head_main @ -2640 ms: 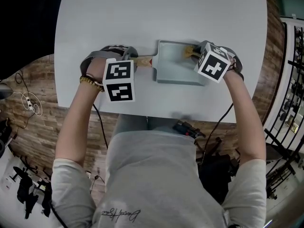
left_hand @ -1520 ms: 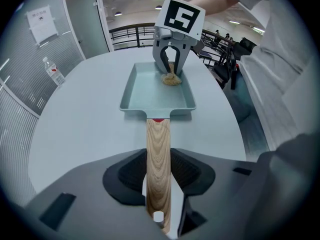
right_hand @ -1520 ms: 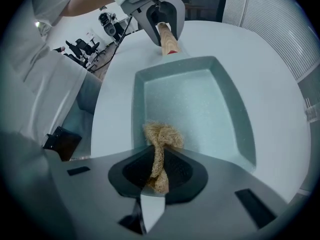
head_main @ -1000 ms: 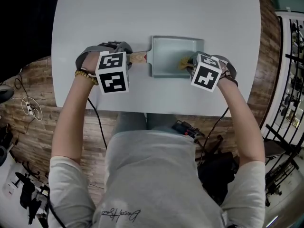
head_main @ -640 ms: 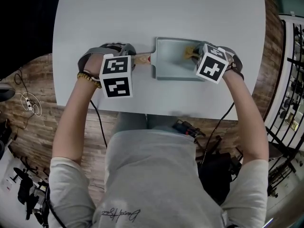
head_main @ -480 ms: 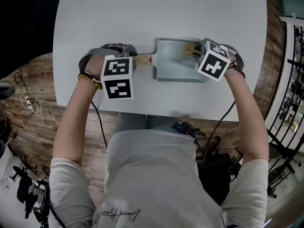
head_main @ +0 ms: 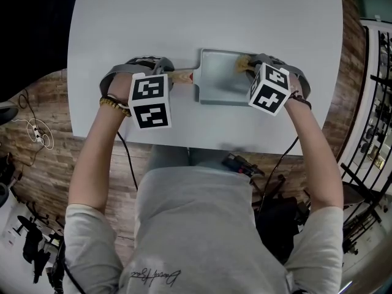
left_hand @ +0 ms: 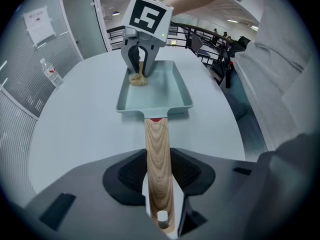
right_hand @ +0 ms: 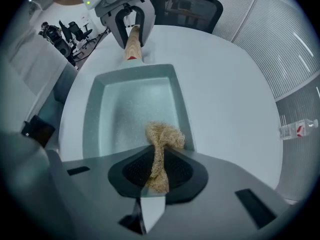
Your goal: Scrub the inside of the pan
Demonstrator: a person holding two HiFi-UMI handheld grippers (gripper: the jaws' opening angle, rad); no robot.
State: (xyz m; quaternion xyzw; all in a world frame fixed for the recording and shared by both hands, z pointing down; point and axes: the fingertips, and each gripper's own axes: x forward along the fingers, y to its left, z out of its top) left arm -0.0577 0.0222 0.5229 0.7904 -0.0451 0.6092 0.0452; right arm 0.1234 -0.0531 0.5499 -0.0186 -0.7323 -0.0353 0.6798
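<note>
Left gripper [left_hand: 159,204], right gripper [right_hand: 154,179]: fingers clamped, downward.

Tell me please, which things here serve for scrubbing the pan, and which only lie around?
For the job: pan, its wooden handle in the left gripper, fibre scrubber in the right gripper.
Lying about: water bottle, office chair, cable on the floor.

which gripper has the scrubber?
The right gripper: its jaws pinch the tan scrubber inside the pan. The left gripper clamps the wooden handle instead.
</note>
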